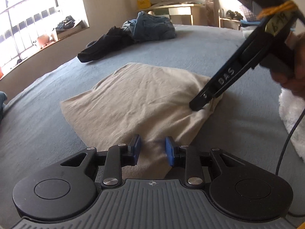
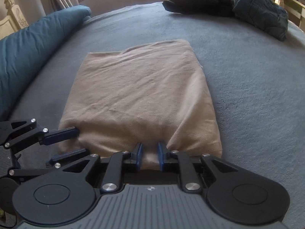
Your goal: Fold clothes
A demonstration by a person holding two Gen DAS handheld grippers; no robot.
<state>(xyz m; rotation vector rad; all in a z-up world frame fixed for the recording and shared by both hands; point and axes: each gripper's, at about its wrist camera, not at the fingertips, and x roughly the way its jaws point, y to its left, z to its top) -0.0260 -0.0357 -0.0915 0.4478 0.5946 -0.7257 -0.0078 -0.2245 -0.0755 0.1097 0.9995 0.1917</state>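
Beige garment (image 2: 141,91): folded to a square.
Left gripper (image 1: 152,148): you're pinching its near edge.
Right gripper (image 2: 149,155): likewise.
Left to do: dark garment (image 2: 200,0), jeans (image 2: 263,13).

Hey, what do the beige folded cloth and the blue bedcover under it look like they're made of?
Beige folded cloth: looks like a woven cotton twill, matte; fine diagonal ribbing shows near its front edge, and it creases softly. Blue bedcover: looks like a fleecy or terry-like fabric, matte; its surface is nubby and slightly fuzzy. Neither fibre can be confirmed by sight.
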